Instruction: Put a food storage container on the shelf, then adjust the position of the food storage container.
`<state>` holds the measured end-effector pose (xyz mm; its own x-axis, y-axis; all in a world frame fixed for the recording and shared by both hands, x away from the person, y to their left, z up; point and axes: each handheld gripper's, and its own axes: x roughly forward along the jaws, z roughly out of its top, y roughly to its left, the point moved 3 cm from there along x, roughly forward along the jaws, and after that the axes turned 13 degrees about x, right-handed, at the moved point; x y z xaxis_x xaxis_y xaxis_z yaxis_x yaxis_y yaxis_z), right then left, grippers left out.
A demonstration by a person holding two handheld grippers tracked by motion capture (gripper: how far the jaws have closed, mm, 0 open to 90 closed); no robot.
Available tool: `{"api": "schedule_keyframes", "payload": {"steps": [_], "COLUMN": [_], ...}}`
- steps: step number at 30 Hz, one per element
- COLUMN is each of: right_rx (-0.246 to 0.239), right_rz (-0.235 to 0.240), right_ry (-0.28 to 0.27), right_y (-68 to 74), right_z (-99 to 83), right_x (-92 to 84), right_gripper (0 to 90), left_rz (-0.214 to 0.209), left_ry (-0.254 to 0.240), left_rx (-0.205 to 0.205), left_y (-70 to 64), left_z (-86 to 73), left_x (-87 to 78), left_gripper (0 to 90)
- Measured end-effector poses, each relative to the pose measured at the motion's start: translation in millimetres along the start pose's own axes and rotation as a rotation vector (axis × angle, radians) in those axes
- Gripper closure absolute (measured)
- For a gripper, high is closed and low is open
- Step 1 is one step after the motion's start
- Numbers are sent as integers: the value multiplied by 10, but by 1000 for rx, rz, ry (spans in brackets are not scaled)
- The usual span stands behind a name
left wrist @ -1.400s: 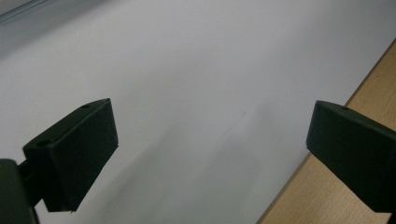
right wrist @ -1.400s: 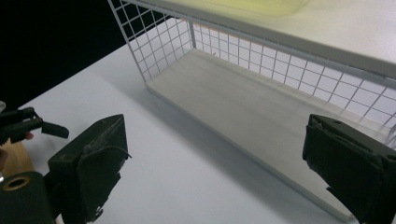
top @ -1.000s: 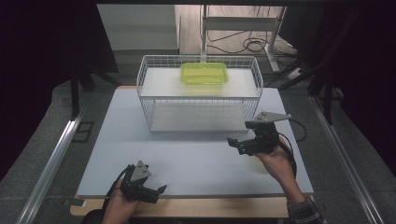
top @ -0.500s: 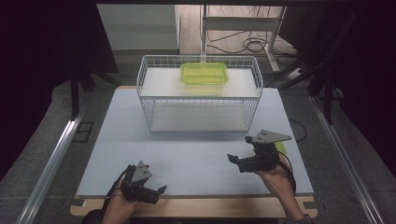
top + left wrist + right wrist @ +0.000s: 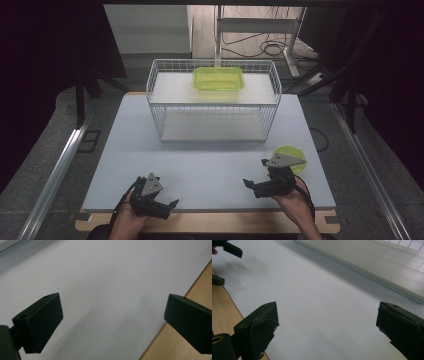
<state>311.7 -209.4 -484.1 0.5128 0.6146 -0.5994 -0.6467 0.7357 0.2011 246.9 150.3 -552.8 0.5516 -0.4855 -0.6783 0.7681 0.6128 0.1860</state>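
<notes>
A white wire basket (image 5: pixel 212 117) stands at the back middle of the white table top (image 5: pixel 210 160). A translucent green rectangular container (image 5: pixel 218 78) rests on a white board at the basket's back. A round green lid or dish (image 5: pixel 291 151) lies on the table at the right, partly behind the grey plate of my right gripper (image 5: pixel 251 187). That gripper is open and holds nothing; its jaws stand wide apart over bare table (image 5: pixel 327 327). My left gripper (image 5: pixel 170 208) hovers at the near left edge, open with nothing between its jaws (image 5: pixel 112 322).
A wooden strip (image 5: pixel 210 222) runs along the near edge under the white top, seen also as wooden strip (image 5: pixel 180 350). Metal rails (image 5: pixel 60 170) flank the table on the floor. Cables and a stand (image 5: pixel 270 47) lie beyond the basket. The left gripper's jaws (image 5: pixel 227 251) show far off.
My right gripper has drawn back toward the near edge and slightly left, uncovering the round green piece where it had been. The left gripper has stayed in place.
</notes>
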Motion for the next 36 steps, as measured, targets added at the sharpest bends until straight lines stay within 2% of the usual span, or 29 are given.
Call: {"api": "schedule_keyframes", "payload": {"steps": [2, 6, 10, 13, 16, 19, 23, 30, 36], "right_rx": [14, 43, 104, 143, 169, 189, 219, 254, 259], "right_rz": [-3, -40, -71, -110, -122, -140, -176, -244, -315], "right_ry": [7, 17, 48, 27, -1, -13, -5, -19, -24], "right_y": [-28, -97, -194, -278, -399, -528, -725, -994, -1175], "right_z": [-29, -36, -12, 29, 79, 102, 100, 115, 153], "right_x": [15, 9, -49, -136, -243, -322, -423, -543, -598], "right_gripper": [43, 29, 47, 139, 326, 476, 694, 888, 892], "left_rz": [1, 1, 1, 1, 1, 2, 1, 5, 13], "left_ry": [0, 2, 2, 4, 6, 8, 13, 21, 21], "left_rx": [1, 1, 1, 2, 5, 4, 6, 10, 6], "left_y": [-1, 2, 1, -1, -1, -3, -7, -1, 5], "left_z": [1, -1, -1, -1, 0, 0, 0, -3, -5], "left_x": [0, 8, 7, 10, 14, 19, 26, 30, 22], "left_gripper": [18, 18, 18, 18, 18, 18, 18, 18, 18]}}
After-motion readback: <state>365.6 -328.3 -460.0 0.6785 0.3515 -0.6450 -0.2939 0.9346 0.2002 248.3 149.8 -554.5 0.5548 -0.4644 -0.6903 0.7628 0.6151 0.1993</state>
